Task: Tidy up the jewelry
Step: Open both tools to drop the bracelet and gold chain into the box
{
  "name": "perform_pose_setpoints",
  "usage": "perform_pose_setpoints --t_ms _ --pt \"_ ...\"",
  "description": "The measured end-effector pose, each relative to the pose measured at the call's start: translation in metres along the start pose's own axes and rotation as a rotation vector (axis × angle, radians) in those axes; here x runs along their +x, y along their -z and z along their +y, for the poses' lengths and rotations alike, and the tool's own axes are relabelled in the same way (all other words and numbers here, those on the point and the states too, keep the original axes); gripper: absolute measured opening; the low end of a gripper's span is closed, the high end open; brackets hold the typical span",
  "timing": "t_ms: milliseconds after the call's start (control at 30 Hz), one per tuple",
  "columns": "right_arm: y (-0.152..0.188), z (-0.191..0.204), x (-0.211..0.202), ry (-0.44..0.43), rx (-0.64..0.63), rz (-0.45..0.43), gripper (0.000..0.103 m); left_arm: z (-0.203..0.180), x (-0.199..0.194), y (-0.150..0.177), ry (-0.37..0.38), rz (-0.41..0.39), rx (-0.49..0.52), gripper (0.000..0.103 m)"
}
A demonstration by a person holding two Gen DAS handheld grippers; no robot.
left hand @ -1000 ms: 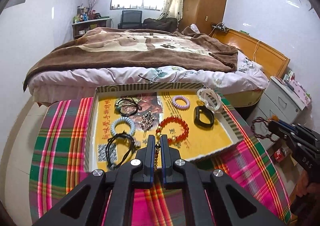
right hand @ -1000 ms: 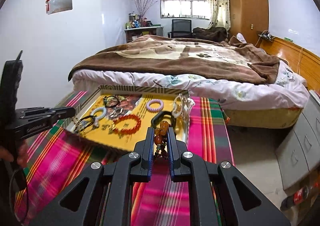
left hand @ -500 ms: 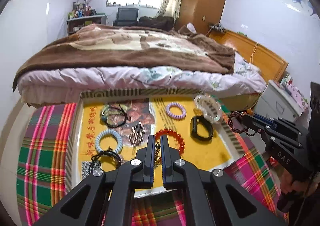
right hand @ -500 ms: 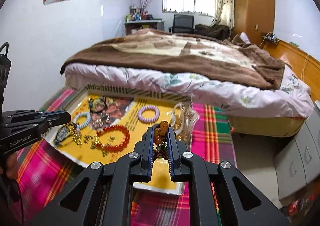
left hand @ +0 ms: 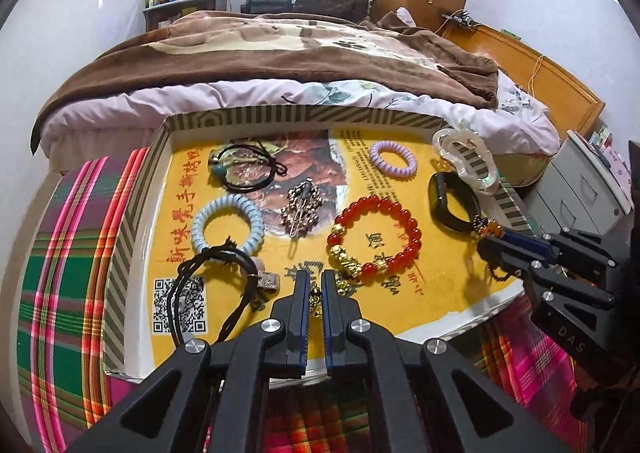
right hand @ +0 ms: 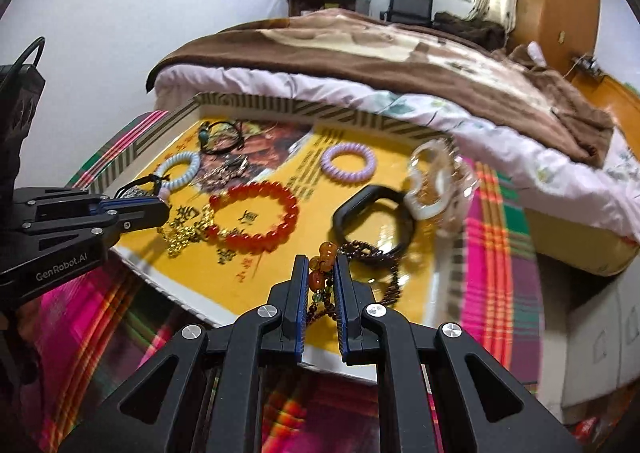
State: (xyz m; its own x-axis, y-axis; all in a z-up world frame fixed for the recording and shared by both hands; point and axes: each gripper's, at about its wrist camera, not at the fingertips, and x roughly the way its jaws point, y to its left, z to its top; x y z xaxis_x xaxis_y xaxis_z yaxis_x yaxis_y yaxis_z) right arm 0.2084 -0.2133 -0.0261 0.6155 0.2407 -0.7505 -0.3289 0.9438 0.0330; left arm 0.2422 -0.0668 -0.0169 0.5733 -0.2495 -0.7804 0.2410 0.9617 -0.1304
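**Both jaws loaded over tray**

Left gripper (left hand: pixel 315 285) pinches a gold chain (left hand: pixel 315 303), mostly hidden between jaws. Right gripper (right hand: pixel 323 273) pinches amber-bead strand (right hand: pixel 325 253), its dark loop trailing onto the yellow tray (right hand: pixel 248 293); right view motion-blurred.

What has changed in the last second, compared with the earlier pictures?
Both grippers came down and forward over the tray. The left gripper brought its gold chain beside the red bracelet; the right gripper carried the brown bead string over the tray. Both grips stayed shut, and the tray's other jewelry kept its place.
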Motion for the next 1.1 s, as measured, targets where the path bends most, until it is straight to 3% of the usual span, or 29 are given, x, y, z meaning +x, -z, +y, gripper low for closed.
perform_pose_setpoints --t_ms 200,333,533,600,867,933,1000,1100 --pt "0.003 -0.002 0.008 -0.047 0.04 0.039 0.013 0.002 0.001 0.002 -0.008 0.005 0.0 0.008" --pt "0.003 -0.001 0.007 -0.054 0.045 0.043 0.014 0.001 0.001 0.003 -0.012 0.006 -0.005 0.031" --pt "0.004 -0.001 0.006 -0.064 0.06 0.041 0.02 0.002 -0.001 0.005 -0.031 0.007 -0.011 0.043" --pt "0.004 -0.001 0.005 -0.067 0.066 0.032 0.031 0.002 -0.003 0.005 -0.033 0.001 -0.014 0.052" --pt "0.004 -0.003 -0.018 -0.059 0.107 -0.028 0.032 -0.002 -0.02 0.007 -0.05 -0.022 -0.01 0.055" --pt "0.005 -0.001 -0.026 -0.062 0.117 -0.046 0.033 -0.004 -0.029 0.009 -0.058 -0.038 -0.01 0.066" --pt "0.007 0.002 -0.035 -0.053 0.121 -0.064 0.044 -0.007 -0.038 0.012 -0.07 -0.061 -0.009 0.07" --pt "0.013 0.009 -0.047 -0.026 0.121 -0.083 0.046 -0.012 -0.05 0.017 -0.09 -0.077 0.002 0.07"
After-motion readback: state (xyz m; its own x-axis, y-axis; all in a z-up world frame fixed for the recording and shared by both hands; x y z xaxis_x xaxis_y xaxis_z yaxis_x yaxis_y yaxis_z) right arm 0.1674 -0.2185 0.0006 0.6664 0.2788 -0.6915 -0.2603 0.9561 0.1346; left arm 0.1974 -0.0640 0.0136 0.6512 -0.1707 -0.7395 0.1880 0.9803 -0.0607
